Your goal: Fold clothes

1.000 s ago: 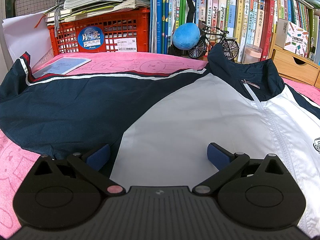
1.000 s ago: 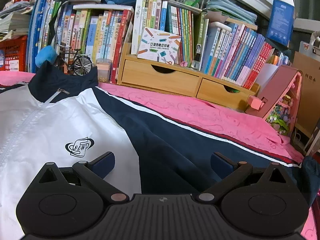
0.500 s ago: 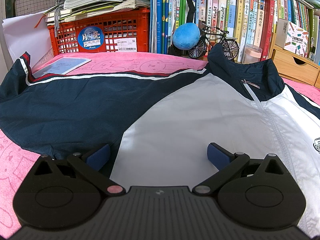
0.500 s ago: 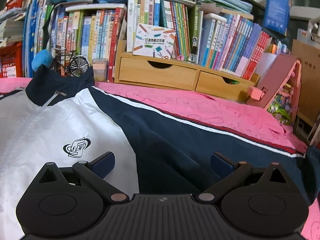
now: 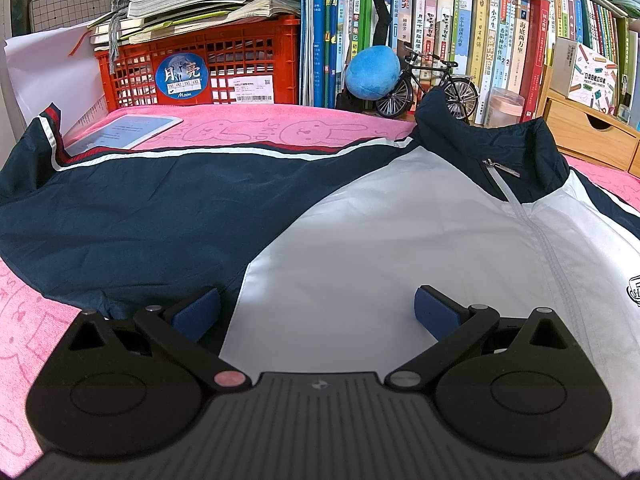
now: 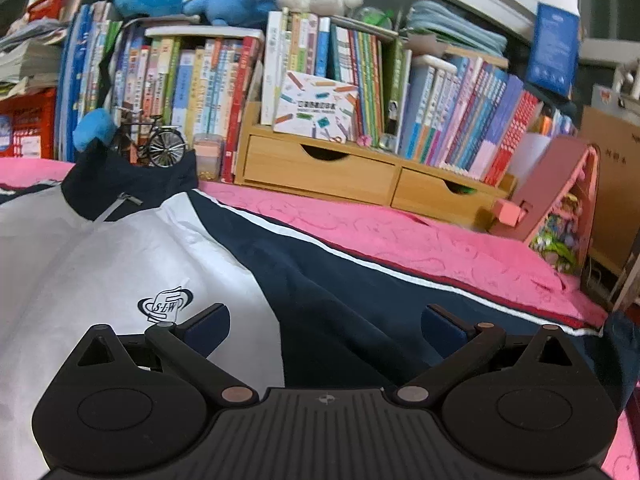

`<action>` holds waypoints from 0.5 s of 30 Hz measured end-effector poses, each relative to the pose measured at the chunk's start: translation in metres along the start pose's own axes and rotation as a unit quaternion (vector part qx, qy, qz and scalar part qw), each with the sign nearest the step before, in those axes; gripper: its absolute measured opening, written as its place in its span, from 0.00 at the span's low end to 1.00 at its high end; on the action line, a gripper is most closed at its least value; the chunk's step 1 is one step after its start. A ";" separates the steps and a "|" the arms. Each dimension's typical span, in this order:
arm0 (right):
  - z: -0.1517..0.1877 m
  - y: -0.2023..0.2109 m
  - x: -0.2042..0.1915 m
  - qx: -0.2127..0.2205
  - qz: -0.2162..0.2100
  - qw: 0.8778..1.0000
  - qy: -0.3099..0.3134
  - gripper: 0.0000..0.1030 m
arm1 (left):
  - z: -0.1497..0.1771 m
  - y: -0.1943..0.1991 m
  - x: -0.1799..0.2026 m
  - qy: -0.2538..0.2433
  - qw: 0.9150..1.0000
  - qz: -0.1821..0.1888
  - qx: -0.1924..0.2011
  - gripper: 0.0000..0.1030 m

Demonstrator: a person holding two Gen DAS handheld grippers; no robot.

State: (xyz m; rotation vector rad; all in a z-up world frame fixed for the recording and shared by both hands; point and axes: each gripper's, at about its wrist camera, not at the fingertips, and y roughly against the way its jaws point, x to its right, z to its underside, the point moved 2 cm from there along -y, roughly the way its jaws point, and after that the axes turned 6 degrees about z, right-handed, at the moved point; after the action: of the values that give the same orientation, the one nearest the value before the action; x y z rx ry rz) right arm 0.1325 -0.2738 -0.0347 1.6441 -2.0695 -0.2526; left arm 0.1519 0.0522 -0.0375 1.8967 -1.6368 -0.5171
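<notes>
A navy and white zip jacket [image 5: 360, 232] lies flat, front up, on a pink cloth [image 5: 248, 128], sleeves spread to both sides. My left gripper [image 5: 316, 312] is open and empty, low over the jacket's white front near the left sleeve seam. In the right wrist view the jacket [image 6: 120, 264] shows its chest logo [image 6: 165, 304] and its right sleeve [image 6: 400, 292] running to the right. My right gripper [image 6: 326, 326] is open and empty over the seam between white front and navy sleeve.
A red crate [image 5: 200, 68] with stacked papers, rows of books [image 5: 480, 40], a blue plush ball [image 5: 372, 74], a toy bicycle [image 5: 432, 88] and a booklet [image 5: 124, 130] stand behind the jacket. Wooden drawers [image 6: 320, 168] and a pink stand [image 6: 560, 196] are at the back right.
The right gripper's view has shifted and tilted upward: the shelf and drawers sit lower and nearer. The left gripper has not moved. Both stay open.
</notes>
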 end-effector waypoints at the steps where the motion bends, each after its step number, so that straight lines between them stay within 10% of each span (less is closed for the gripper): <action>1: 0.000 0.000 -0.001 0.002 0.001 1.000 0.003 1.00 | -0.002 0.000 -0.002 0.003 1.000 0.001 0.001 1.00; 5: -0.001 0.003 -0.001 0.011 -0.001 1.000 0.004 1.00 | -0.014 0.010 -0.024 -0.002 0.999 -0.014 0.045 1.00; 9: -0.001 0.004 -0.003 0.015 -0.003 1.000 0.009 1.00 | -0.052 0.012 -0.084 -0.009 0.988 -0.120 0.100 1.00; 15: -0.001 0.004 -0.006 0.014 -0.002 1.000 0.022 1.00 | -0.097 -0.022 -0.211 0.143 0.948 -0.270 0.092 1.00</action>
State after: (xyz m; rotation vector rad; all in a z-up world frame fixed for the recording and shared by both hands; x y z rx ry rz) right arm 0.1303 -0.2666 -0.0336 1.6554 -2.0473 -0.1873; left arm 0.1923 0.2776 0.0055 2.4393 -1.0004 -0.2829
